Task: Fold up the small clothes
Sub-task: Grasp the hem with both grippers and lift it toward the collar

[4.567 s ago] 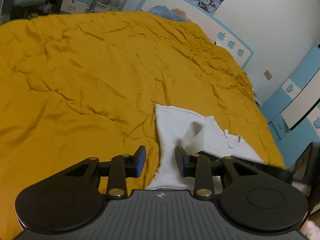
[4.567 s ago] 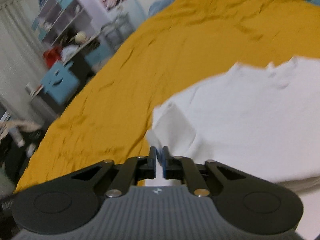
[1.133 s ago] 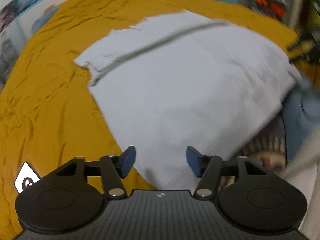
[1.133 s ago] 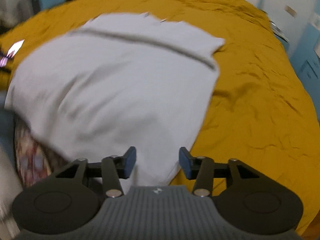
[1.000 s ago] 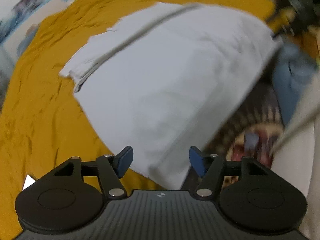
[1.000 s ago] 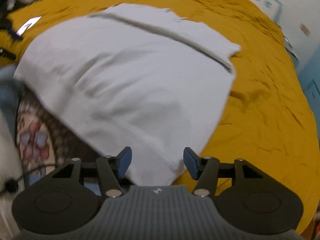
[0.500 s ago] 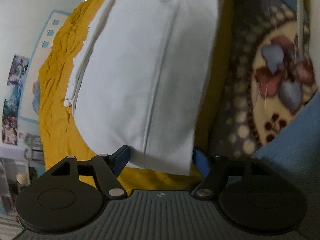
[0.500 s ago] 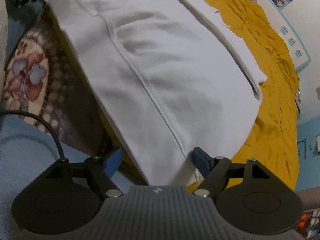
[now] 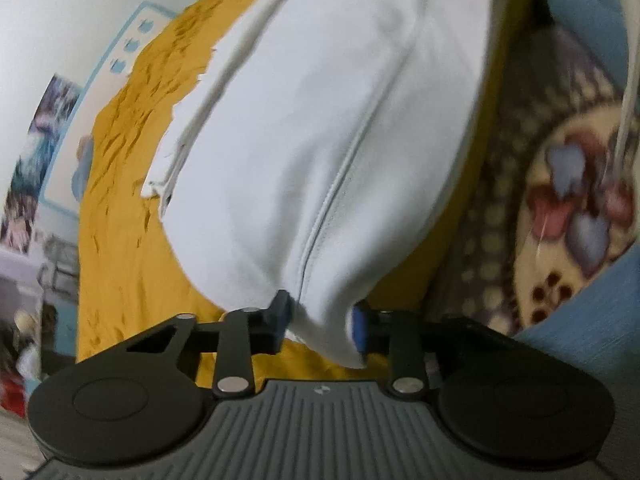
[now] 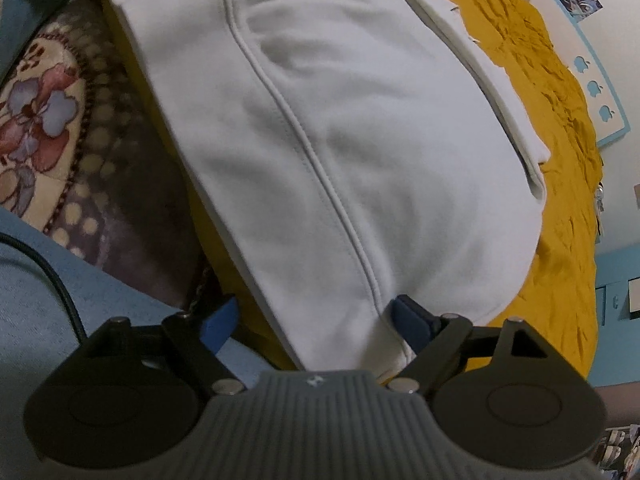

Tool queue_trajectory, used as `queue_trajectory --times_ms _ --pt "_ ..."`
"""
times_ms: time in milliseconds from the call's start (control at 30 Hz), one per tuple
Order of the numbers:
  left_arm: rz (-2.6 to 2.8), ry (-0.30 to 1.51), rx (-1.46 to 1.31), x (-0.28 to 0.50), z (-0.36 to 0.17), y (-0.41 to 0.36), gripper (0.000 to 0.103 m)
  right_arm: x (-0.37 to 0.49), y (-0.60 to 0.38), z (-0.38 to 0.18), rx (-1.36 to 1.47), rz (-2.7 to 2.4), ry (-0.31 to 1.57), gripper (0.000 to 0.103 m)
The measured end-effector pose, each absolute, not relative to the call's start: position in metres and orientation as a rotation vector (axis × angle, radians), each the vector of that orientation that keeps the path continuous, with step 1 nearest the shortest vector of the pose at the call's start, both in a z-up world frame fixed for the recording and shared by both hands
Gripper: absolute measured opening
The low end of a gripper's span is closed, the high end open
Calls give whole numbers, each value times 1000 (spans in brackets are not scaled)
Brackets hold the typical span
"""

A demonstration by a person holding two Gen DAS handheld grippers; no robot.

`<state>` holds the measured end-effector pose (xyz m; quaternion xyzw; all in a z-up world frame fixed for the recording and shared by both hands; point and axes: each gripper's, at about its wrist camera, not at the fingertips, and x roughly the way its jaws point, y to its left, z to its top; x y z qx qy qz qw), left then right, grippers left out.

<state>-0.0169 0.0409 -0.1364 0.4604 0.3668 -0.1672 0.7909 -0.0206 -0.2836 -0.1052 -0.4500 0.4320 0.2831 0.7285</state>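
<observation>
Grippers (image 9: 320, 320) tilted down at white garment (image 9: 320, 140) hem.

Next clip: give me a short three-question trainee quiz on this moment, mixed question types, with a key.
1. True or false: the white garment lies on a yellow bedspread.
2. Multiple choice: which tool has its jaws wide apart around the garment's near hem? A) left tool B) right tool C) neither
3. Short answer: what runs along the garment toward the tools in both views?

Key
1. True.
2. B. The right tool's pads stand well apart with the hem between them; the left tool's jaws are closing, with a bunch of hem between the pads.
3. A raised stitched seam.
</observation>
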Motion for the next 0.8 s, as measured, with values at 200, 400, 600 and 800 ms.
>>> queue_trajectory --times_ms 200,400,600,800 --pt "-318 716 864 -27 -99 41 11 -19 -292 -81 -952 597 927 22" --pt "-274 677 679 -19 -57 51 9 -17 -302 -19 -793 598 890 0" --pt "-234 630 514 15 -14 61 9 -6 -304 42 -664 515 750 0" --pt "-199 597 395 64 32 73 9 34 -297 87 -589 448 626 0"
